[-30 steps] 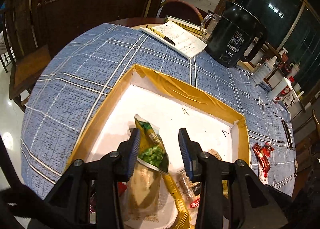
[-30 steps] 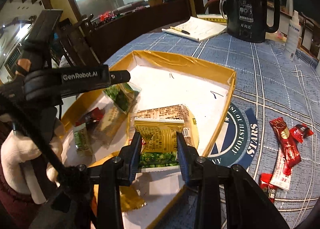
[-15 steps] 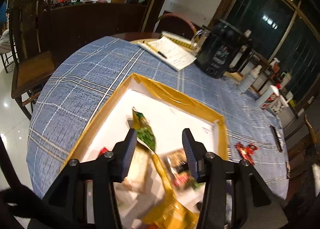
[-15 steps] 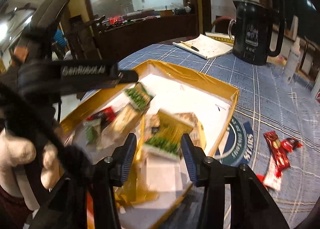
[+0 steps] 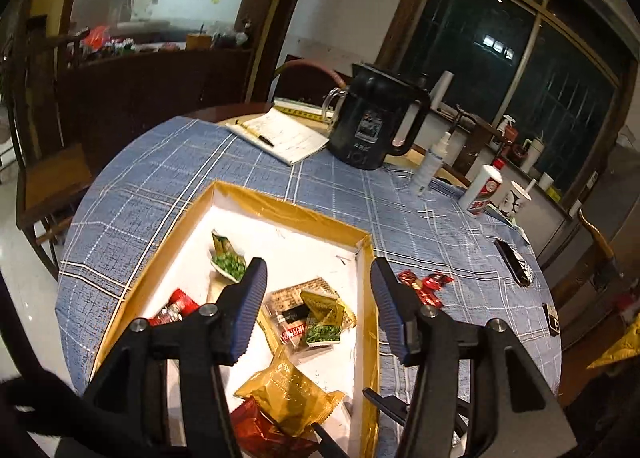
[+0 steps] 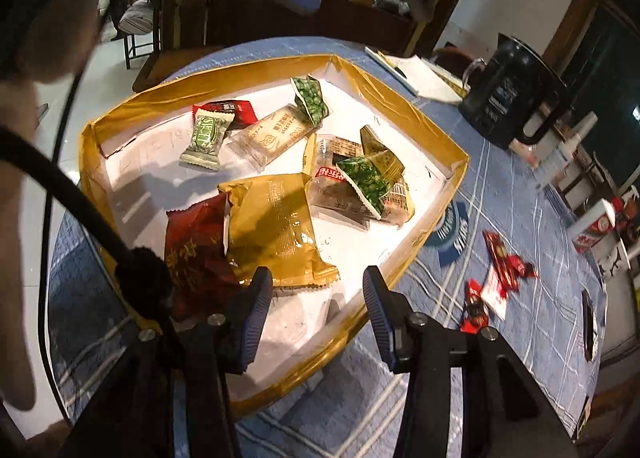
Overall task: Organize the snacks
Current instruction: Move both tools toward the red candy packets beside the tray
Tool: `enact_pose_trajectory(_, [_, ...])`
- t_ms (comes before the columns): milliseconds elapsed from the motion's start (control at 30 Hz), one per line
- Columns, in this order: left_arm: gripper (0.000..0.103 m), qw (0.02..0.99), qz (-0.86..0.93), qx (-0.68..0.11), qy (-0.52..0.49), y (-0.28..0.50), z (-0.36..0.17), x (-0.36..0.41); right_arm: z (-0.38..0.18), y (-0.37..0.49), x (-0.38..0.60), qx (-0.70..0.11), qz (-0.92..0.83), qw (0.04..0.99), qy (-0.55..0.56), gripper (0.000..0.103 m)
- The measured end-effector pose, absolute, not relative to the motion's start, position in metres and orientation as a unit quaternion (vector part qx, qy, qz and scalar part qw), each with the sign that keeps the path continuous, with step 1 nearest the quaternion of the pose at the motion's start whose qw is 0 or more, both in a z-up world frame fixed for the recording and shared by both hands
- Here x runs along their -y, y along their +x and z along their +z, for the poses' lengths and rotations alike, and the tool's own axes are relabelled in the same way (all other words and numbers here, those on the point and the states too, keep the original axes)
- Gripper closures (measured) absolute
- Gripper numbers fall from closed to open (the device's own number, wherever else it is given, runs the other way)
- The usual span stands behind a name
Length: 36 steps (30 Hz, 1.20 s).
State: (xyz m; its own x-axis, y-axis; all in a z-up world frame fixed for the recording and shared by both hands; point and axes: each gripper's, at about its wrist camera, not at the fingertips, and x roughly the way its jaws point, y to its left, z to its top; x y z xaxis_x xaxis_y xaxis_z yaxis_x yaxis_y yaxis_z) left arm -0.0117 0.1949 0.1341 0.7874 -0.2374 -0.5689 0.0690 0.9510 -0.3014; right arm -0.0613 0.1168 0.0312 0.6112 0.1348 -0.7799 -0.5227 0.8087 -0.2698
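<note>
A shallow box with gold-taped walls (image 5: 280, 204) (image 6: 384, 88) sits on the blue checked tablecloth and holds several snack packets. A green pea packet (image 6: 370, 178) (image 5: 322, 332) lies on a clear biscuit pack. A gold pack (image 6: 276, 226) (image 5: 286, 386) and a dark red pack (image 6: 192, 254) lie at the near end. Another pea packet (image 5: 226, 258) (image 6: 312, 98) lies further in. Red candy bars (image 5: 424, 286) (image 6: 500, 270) lie on the cloth outside the box. My left gripper (image 5: 318, 306) is open and empty above the box. My right gripper (image 6: 316, 314) is open and empty over the box's near edge.
A black kettle (image 5: 372, 126) (image 6: 512, 94) and an open notebook with a pen (image 5: 280, 134) stand at the far side. Bottles and a cup (image 5: 480, 190) stand at the right. A black phone (image 5: 514, 262) lies near the right edge. A wooden chair (image 5: 44, 178) stands left.
Both grippers have opened wide and pulled back and up from the box. The pea packet that the right gripper held now lies on the biscuit pack. The left gripper's packet lies in the box.
</note>
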Motion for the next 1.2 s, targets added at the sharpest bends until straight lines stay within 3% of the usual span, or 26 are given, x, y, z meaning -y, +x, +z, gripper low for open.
enact_pose_trajectory(267, [0.041, 0.946, -0.076, -0.296, -0.107, -0.039, 0.143, -0.176, 0.064, -0.070, -0.049, -0.365, 0.209, 0.903, -0.088, 0.054])
enact_pose_trajectory(433, [0.016, 0.953, -0.085, -0.280, -0.079, -0.053, 0.145, -0.145, 0.072, -0.069, 0.024, -0.335, 0.151, 0.929, -0.048, 0.051])
enact_pose_trajectory(533, [0.016, 0.952, -0.110, -0.281, -0.058, -0.058, 0.142, -0.121, 0.071, -0.057, 0.082, -0.325, 0.103, 0.940, 0.004, 0.042])
enact_pose_trajectory(700, [0.016, 0.928, -0.156, -0.334, -0.059, -0.039, 0.115, -0.086, 0.052, -0.030, 0.161, -0.365, 0.065, 0.922, 0.108, 0.042])
enact_pose_trajectory(767, [0.021, 0.915, -0.169, -0.361, -0.059, -0.028, 0.103, -0.076, 0.045, -0.021, 0.175, -0.376, 0.064, 0.915, 0.131, 0.042])
enact_pose_trajectory(900, [0.061, 0.891, -0.192, -0.410, -0.038, -0.012, 0.077, -0.052, 0.040, -0.003, 0.176, -0.384, 0.075, 0.911, 0.127, 0.042])
enact_pose_trajectory(1033, [0.061, 0.886, -0.190, -0.421, -0.041, -0.008, 0.067, -0.051, 0.036, 0.022, 0.157, -0.393, 0.101, 0.906, 0.118, 0.043])
enact_pose_trajectory(1200, [0.061, 0.890, -0.178, -0.417, -0.054, -0.003, 0.069, -0.065, 0.028, 0.052, 0.118, -0.415, 0.135, 0.894, 0.100, 0.051])
